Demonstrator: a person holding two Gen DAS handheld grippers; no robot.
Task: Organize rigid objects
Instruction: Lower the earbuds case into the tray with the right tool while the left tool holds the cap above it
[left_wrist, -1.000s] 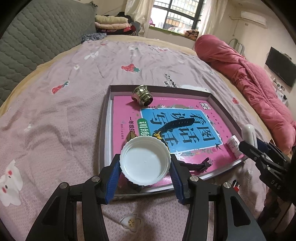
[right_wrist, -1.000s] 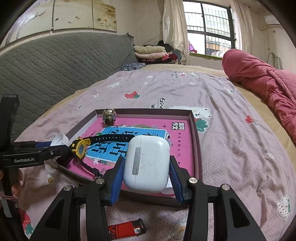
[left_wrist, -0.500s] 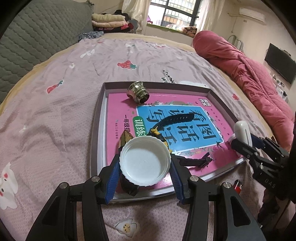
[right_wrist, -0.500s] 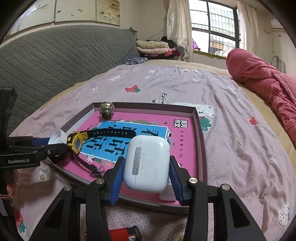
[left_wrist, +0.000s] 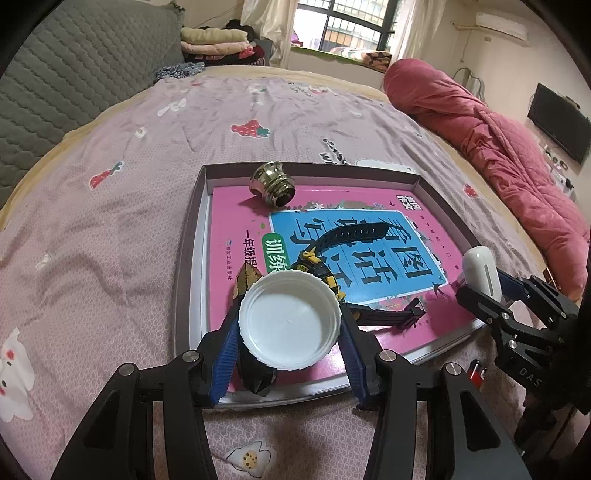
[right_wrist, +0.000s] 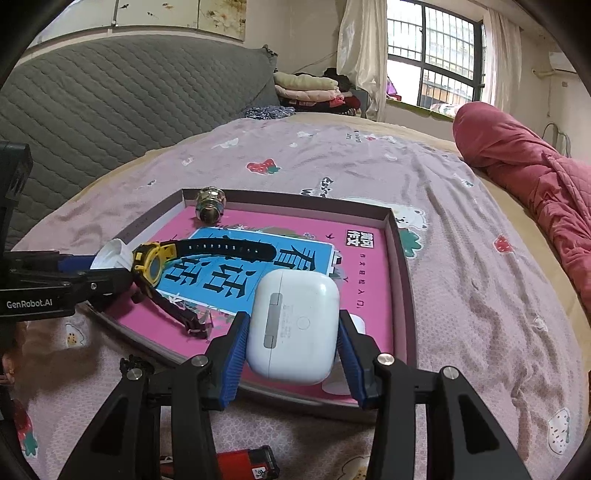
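Note:
A shallow grey tray (left_wrist: 188, 236) lies on the bed with a pink and blue book (left_wrist: 369, 206) in it. My left gripper (left_wrist: 290, 321) is shut on a white bottle cap (left_wrist: 290, 319) and hangs over the tray's near left part. My right gripper (right_wrist: 293, 332) is shut on a white earbud case (right_wrist: 295, 325) above the near right corner of the tray (right_wrist: 400, 258). On the book lie a yellow and black watch (right_wrist: 151, 262) and a metal fitting (right_wrist: 210, 203).
A red lighter (right_wrist: 243, 461) lies on the sheet just in front of the tray. A small white container (right_wrist: 356, 323) sits in the tray behind the earbud case. A pink quilt (left_wrist: 498, 147) is piled along the bed's right side, and a grey padded headboard (right_wrist: 110, 110) stands to the left.
Both grips are unchanged. The right gripper has tilted a little and edged slightly further over the tray with the earbud case. The left gripper has hardly moved.

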